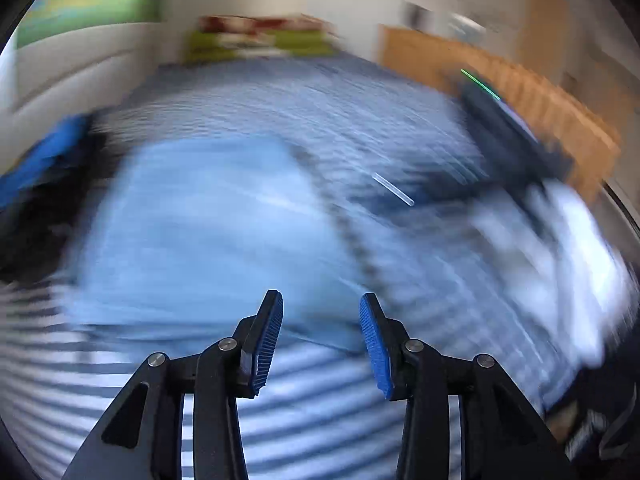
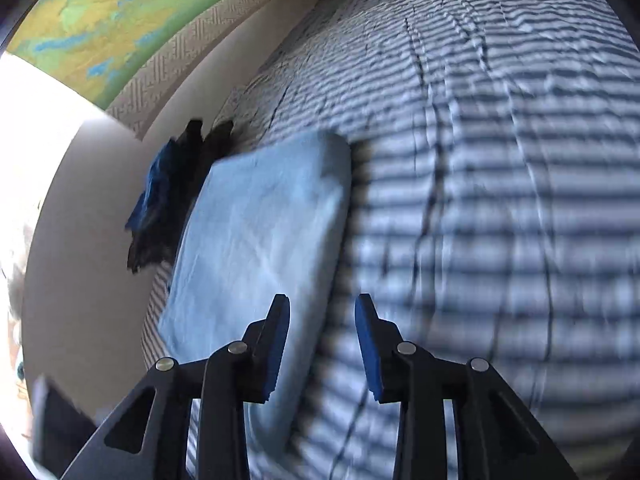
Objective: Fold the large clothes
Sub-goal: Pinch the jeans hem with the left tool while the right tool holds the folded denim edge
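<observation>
The folded garment (image 2: 260, 224) is plain light blue, lying on a bed cover (image 2: 500, 200) striped blue and white. Beside it, a heap of clothes (image 2: 160, 200) is black and deep blue. Both claws (black frames) carry blue ribbed pads (image 2: 280, 352).

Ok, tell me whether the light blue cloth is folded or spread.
Folded. The light blue cloth lies as a compact rectangle with thick, rounded edges on the striped bed; neither gripper holds it.
</observation>
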`<state>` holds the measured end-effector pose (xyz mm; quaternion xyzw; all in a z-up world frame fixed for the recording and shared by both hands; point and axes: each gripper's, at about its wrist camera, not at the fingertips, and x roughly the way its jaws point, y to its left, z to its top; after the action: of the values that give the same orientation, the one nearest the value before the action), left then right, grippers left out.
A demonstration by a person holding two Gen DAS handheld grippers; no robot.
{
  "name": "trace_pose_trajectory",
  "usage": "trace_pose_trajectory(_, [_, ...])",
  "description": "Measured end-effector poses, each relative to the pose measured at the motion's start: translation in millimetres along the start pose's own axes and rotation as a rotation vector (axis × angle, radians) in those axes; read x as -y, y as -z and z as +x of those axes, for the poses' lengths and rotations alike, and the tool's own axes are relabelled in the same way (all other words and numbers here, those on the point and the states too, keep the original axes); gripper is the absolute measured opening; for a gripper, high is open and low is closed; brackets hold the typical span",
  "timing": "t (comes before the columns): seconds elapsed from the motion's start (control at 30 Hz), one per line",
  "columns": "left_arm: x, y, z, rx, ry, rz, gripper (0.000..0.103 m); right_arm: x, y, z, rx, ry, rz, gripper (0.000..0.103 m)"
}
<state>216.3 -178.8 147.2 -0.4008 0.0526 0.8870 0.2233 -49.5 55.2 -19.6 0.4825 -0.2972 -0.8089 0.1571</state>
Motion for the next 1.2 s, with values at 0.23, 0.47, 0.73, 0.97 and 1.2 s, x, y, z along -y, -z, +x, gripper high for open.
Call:
trace_pose_trajectory(0.23, [-111, -19, 18, -0.055, -0.208, -0.196, 0.070, -15, 49, 12, -0.043, 0.053, 0.023, 0.053])
trace_pose_trajectory(0.47, [-186, 0, 27, -0.060, -0.251, -0.438, 0.077, -20, 51, 25, -0.072, -0.053, 0.122, 0.060])
trace_pose_trajectory(0.73, [-233, 16, 43, -0.104, -0.085, -0.660, 0.081, -45, 54, 38, -0.093, -0.034, 0.056, 0.062])
trace_pose_trajectory(0.97, [-244, 11, 61, -0.109, -0.048, -0.690, 0.065, -53, 48, 46, -0.124, -0.020, 0.086, 0.037])
trace_pose_trajectory(1.2, [-237, -2, 59, -0.086, -0.010, -0.674, 0.024, -76, 43, 28, -0.107, 0.068, -0.016, 0.019])
